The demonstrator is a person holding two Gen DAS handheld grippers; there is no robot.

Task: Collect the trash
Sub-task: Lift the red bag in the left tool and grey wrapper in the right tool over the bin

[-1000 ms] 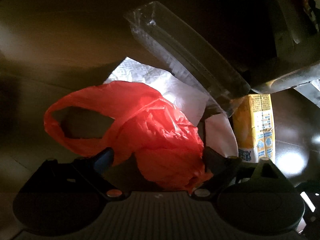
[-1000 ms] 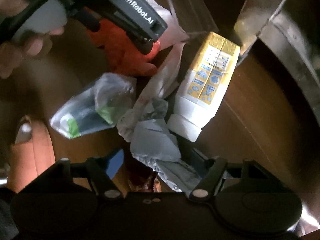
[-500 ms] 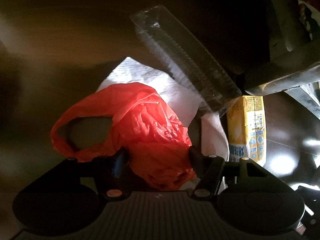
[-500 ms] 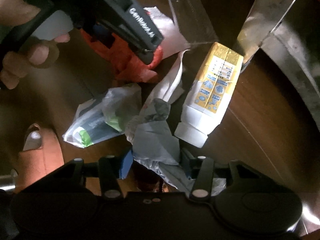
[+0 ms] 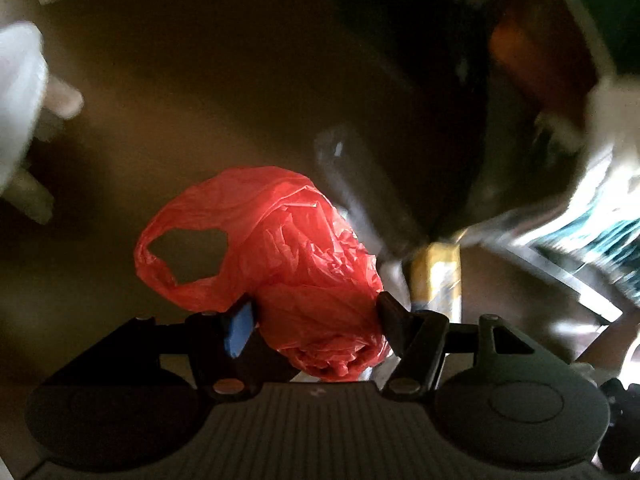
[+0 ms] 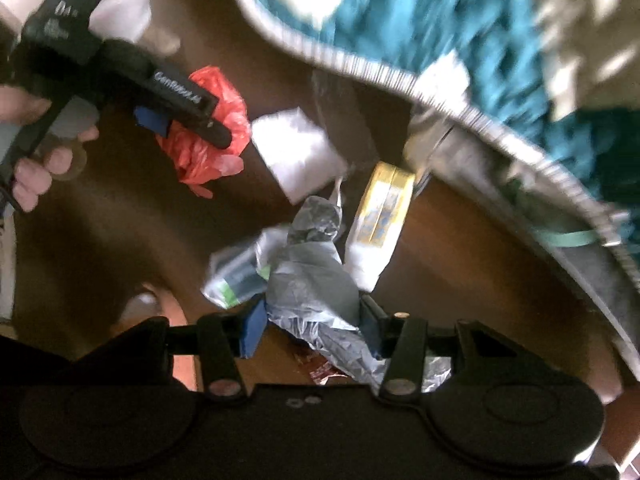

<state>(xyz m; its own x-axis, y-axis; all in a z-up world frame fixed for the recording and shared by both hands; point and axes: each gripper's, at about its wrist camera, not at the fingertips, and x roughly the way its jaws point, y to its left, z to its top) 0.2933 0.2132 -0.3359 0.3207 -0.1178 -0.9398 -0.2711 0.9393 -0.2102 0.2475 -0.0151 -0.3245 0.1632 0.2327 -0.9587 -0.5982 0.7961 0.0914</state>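
**Both grippers clamped on trash above the dark wood surface**

Left wrist view: the left gripper [image 5: 316, 312] is clamped on a crumpled red plastic bag [image 5: 280, 248], its pads pressing into the bunched lower part while the loop handle hangs free to the left. Its jaws have just been closing, with the bag between them. Beyond the bag a clear plastic tray [image 5: 360, 192] and a yellow carton [image 5: 436, 276] lie on the brown surface [image 5: 200, 100], both blurred.

Right wrist view: the right gripper [image 6: 312, 320] is pinched on a grey crumpled plastic bag [image 6: 312, 280], which stands up between its fingers; these jaws too have just been closing on it. Just left of the bag lies a clear wrapper with green print [image 6: 236, 276]; to the right lies the yellow carton, with a white paper napkin [image 6: 296, 152] further off. At upper left a hand [image 6: 36, 152] holds the other gripper with the red bag. A teal fabric with a grey edge [image 6: 440, 12] fills the upper right
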